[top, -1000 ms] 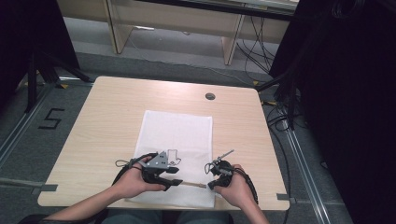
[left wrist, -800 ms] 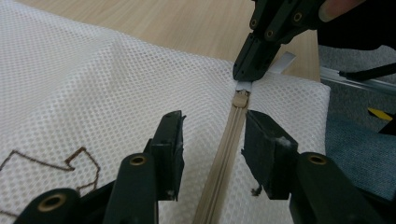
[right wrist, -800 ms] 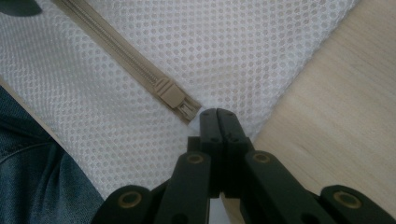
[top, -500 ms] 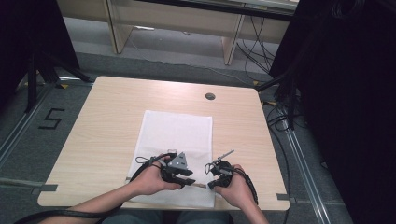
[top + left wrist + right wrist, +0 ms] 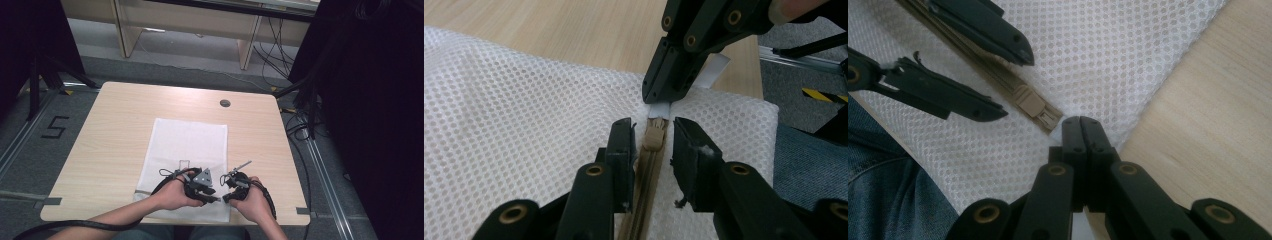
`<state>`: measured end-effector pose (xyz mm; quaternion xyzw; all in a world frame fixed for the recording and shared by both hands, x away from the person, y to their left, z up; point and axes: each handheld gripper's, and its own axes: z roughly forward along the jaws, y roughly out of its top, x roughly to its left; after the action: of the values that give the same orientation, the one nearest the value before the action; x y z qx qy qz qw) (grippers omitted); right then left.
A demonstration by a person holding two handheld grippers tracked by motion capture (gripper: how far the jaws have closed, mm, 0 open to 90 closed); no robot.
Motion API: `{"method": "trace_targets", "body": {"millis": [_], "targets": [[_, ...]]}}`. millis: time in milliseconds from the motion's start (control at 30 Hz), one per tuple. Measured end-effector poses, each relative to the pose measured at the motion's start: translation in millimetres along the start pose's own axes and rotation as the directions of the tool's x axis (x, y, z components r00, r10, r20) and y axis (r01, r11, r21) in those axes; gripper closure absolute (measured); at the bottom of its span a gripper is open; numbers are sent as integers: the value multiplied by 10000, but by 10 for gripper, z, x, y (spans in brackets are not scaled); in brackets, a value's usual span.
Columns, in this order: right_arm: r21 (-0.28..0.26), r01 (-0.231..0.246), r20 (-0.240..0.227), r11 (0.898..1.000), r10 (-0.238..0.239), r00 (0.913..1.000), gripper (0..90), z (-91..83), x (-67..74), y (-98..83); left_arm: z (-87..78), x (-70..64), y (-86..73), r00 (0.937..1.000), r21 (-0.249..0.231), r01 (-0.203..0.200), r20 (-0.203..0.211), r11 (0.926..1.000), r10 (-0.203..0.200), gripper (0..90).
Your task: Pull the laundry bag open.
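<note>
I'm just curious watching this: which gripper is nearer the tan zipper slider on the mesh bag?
Left. The left gripper straddles the zipper slider, jaws just closing in. The right gripper is clamped on the mesh bag edge just past it.

Zipper (image 5: pixel 644 200) tail beyond frame edge

Setting: lab or recording workspace. Evidence: plain wooden counter (image 5: pixel 125 130) with a cable port (image 5: pixel 225 103); grey carpet floor carrying a taped numeral "5" (image 5: pixel 54 128) and metal floor rails (image 5: pixel 325 175); black curtains (image 5: pixel 370 100) at both sides; loose cables (image 5: pixel 300 125); bare shelving frame (image 5: pixel 190 20) behind.
</note>
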<state>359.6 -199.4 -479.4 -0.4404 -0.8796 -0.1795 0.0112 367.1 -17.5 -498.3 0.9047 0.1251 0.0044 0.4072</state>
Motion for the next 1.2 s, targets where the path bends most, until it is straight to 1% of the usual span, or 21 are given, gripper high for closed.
{"method": "trace_targets", "body": {"millis": [33,100,167,200,233,267,300,333,367,400,533,633,667,700,767,867,967,1033,1067,1100,1200], "targets": [[-109,191,17,9998,-190,9998,900,8,-14,1,12,1,5,10000,25,99,4,9999,-99,695],[-109,186,16,9998,-186,9998,900,8,-14,0,32,14,5,10000,30,-31,35,10000,31,697],[-98,229,43,9997,-229,9997,900,7,-8,0,56,13,-5,9998,75,150,129,9999,-151,698],[40,-32,24,10000,32,10000,900,-1,16,-2,63,14,-5,9997,45,180,146,9998,-181,700],[-41,204,82,9998,-204,9998,900,4,1,2,69,17,-6,9997,70,207,137,9998,-208,701],[-44,206,92,9998,-206,9997,900,3,3,1,83,10,-9,9993,15,313,205,9995,-313,704],[51,-30,9,10000,30,10000,900,-2,13,-2,92,6,-11,9994,89,273,193,9996,-275,706],[16,19,-2,10000,-19,10000,900,-1,4,-2,100,8,-11,9998,160,48,171,9999,-51,706],[-120,214,12,9997,-214,9998,900,8,-15,-1,109,3,-13,9999,155,-24,126,9999,22,708],[-105,184,-8,9998,-184,9998,900,7,-17,0,116,-13,-16,9999,211,99,118,9997,-101,714],[-121,201,-10,9997,-201,9998,900,8,-19,-1,127,-26,-11,10000,268,-40,37,9996,39,732],[-73,221,11,9997,-221,9998,900,7,-12,2,133,-36,-9,9999,326,-146,-42,9994,148,752],[17,46,0,10000,-46,10000,900,0,1,1,131,-36,-2,9993,338,-369,-65,9987,371,760],[-75,216,12,9997,-216,9998,900,7,-12,2,130,-41,-1,9993,386,-372,-65,9986,375,768],[-98,186,6,9998,-185,9998,900,7,-14,1,126,-49,11,9990,450,-445,-85,9980,449,772],[-131,208,-40,9997,-208,9998,900,8,-24,-3,117,-35,29,9993,324,-375,-52,9988,377,752],[-122,193,-55,9997,-194,9998,900,7,-24,-2,125,-16,35,9982,370,-598,-14,9975,599,731],[-104,67,-72,9999,-68,10000,900,4,-20,-4,132,-19,37,9992,269,-394,-80,9989,396,712],[-128,143,-77,9998,-144,9999,900,10,-31,-3,131,-16,40,9991,301,-411,-52,9987,413,712],[-69,44,-76,10000,-44,10000,900,6,-27,-3,134,-16,40,9991,332,-422,-27,9986,423,712],[-158,20,-108,9999,-22,9999,900,13,-30,-6,151,-20,53,9973,470,-736,38,9962,735,727]]}}
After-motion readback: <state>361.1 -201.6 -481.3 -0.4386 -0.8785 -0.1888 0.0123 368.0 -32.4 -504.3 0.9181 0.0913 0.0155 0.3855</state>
